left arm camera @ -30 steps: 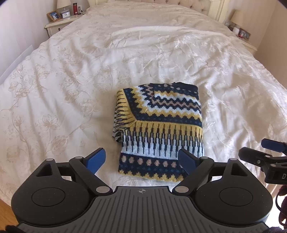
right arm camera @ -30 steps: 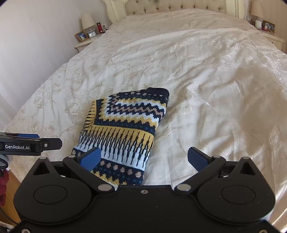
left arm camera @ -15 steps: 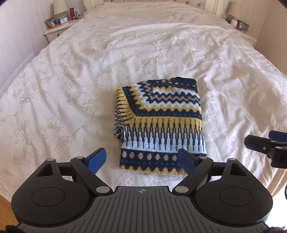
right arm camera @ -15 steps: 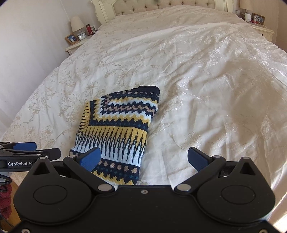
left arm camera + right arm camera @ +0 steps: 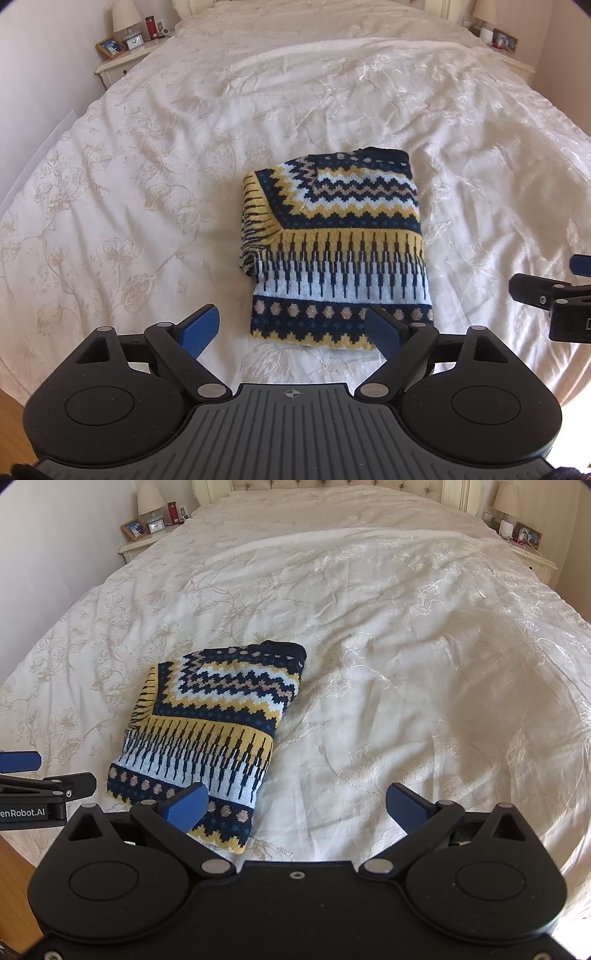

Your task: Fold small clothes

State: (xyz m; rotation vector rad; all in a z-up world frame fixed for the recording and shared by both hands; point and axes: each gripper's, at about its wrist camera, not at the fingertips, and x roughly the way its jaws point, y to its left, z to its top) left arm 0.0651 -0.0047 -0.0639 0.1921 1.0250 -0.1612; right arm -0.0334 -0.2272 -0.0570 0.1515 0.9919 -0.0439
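A folded patterned sweater [image 5: 334, 251] lies on the white bedspread [image 5: 147, 184] near the foot of the bed. The left tongs [image 5: 291, 326] hang spread wide and empty just short of its near edge. The right tongs [image 5: 295, 806], also spread and empty, hover beside its right corner.

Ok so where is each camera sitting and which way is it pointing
Left wrist: on the left gripper, low at the foot of the bed, facing the headboard; the folded sweater lies straight ahead; its own open jaws show, with the right gripper at the right edge.
Right wrist: on the right gripper, same direction, further right; the sweater lies ahead-left; its open jaws show, with the left gripper at the left edge.
Shared: sweater, bed, both nightstands.
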